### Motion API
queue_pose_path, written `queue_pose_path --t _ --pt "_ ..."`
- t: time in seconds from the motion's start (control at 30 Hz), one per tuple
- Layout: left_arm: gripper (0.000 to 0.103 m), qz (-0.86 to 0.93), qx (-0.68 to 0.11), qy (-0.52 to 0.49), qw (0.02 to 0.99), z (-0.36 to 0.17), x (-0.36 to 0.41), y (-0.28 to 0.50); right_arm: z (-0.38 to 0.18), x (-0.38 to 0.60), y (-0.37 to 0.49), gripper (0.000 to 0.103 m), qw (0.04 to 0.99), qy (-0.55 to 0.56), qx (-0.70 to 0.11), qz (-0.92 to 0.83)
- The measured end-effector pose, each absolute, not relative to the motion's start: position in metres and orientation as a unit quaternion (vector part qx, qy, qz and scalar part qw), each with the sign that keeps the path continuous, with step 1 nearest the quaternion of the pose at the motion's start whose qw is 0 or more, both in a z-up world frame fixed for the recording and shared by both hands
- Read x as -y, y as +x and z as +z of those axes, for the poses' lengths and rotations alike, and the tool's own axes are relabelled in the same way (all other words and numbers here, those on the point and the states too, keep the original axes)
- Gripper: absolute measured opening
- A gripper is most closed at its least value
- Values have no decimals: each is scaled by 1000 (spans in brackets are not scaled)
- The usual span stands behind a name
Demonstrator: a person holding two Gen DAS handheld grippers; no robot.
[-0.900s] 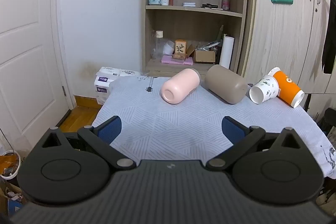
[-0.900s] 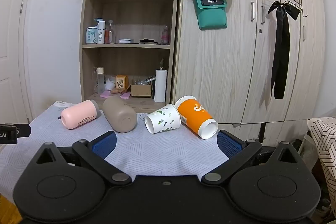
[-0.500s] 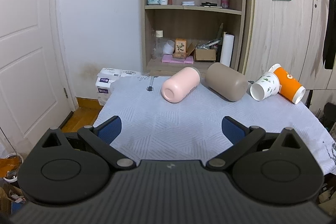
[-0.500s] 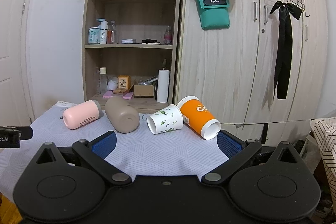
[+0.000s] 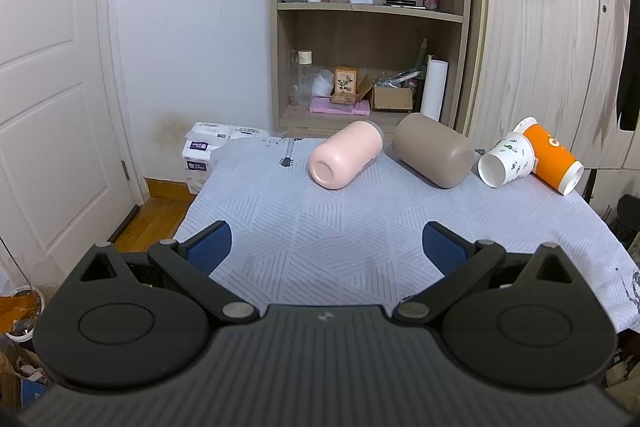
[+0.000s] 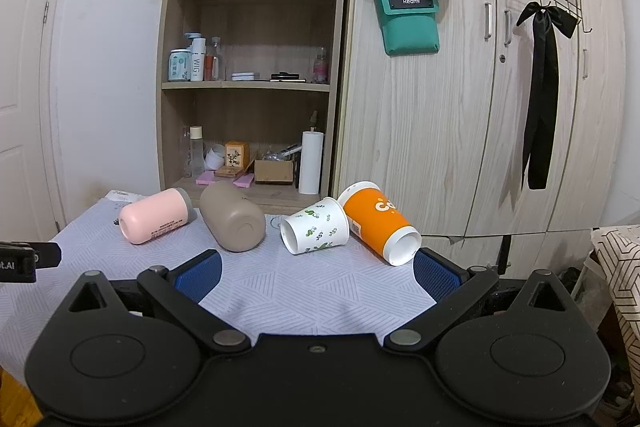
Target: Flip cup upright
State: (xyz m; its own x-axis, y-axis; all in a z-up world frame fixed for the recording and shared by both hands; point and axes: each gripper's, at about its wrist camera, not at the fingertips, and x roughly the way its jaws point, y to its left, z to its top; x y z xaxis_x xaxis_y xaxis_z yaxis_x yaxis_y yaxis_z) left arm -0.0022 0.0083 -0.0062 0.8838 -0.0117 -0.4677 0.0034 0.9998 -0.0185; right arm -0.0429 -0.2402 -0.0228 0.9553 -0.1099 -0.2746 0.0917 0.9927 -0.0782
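Observation:
Several cups lie on their sides in a row at the far side of a table with a pale patterned cloth (image 5: pixel 320 227): a pink cup (image 5: pixel 346 154), a taupe cup (image 5: pixel 434 155), a white leaf-print paper cup (image 5: pixel 506 159) and an orange paper cup (image 5: pixel 554 159). The right wrist view shows the same row: pink cup (image 6: pixel 154 221), taupe cup (image 6: pixel 232 223), white cup (image 6: pixel 316 231), orange cup (image 6: pixel 378 223). My left gripper (image 5: pixel 326 247) is open and empty, short of the pink and taupe cups. My right gripper (image 6: pixel 316 273) is open and empty, short of the white and orange cups.
A wooden shelf unit (image 5: pixel 372 27) with bottles and boxes stands behind the table, with a wardrobe (image 6: pixel 480 107) to its right. A white door (image 5: pixel 48 87) is at the left. Tissue packs (image 5: pixel 204 151) lie beyond the table's left corner. The left gripper's edge (image 6: pixel 24 259) shows at the left.
Both grippers have shifted slightly; the cups sit a little lower and nearer in the right wrist view. The cups have not moved. Both grippers stay open.

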Motion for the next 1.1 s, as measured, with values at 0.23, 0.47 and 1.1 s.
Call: queue_pose_path --t 0.23,0.47,1.1 --pt "103 2 -245 -6 970 -10 -9 0 -24 240 -42 103 988 -31 -141 -52" --pt "103 6 -253 -6 967 -13 -11 4 -25 241 -40 103 988 -27 -147 -48" --pt "103 -53 -287 28 956 28 15 42 -5 252 -4 103 977 -101 -111 150"
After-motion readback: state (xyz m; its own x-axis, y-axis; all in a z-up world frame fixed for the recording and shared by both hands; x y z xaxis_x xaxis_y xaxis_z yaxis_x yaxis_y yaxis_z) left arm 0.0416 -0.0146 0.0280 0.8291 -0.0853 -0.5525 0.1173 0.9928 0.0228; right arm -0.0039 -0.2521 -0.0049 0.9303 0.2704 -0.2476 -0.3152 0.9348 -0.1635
